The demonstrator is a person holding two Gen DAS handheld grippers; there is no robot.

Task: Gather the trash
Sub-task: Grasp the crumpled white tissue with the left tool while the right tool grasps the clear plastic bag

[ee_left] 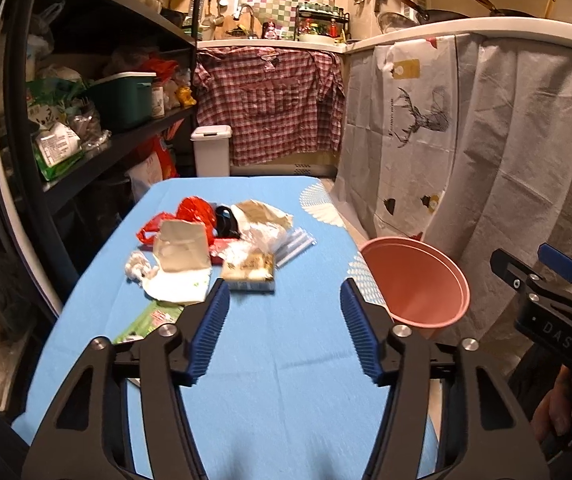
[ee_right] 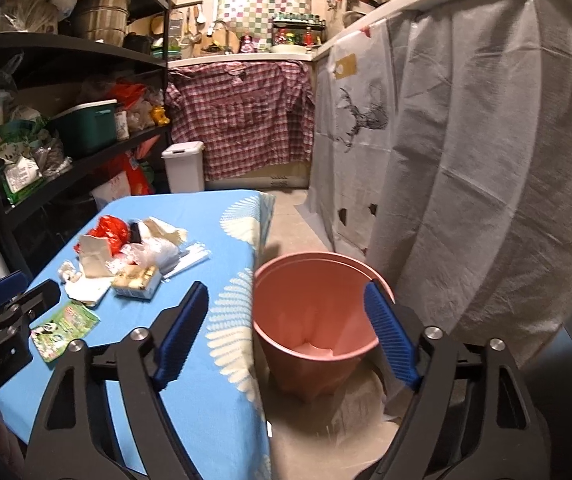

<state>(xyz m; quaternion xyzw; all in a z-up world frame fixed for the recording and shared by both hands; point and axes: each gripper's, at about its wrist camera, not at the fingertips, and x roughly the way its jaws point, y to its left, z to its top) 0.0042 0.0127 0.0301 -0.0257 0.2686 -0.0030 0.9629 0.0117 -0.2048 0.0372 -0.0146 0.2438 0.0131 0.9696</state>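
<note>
- Blue ribbed pads of the left gripper stand spread over bare blue tablecloth, with nothing between them.
- Beyond its tips lies the heap of trash: a small printed carton nearest, a torn paper bag, a red plastic bag, crumpled white tissue and a green wrapper toward the near left edge.
- To the right, the right gripper is likewise spread and empty, hanging above the table edge and the pink bucket.
- That bucket stands on the floor just beside the table's right side, upright and open.
- A white lidded bin stands well beyond the table's far end.
</note>
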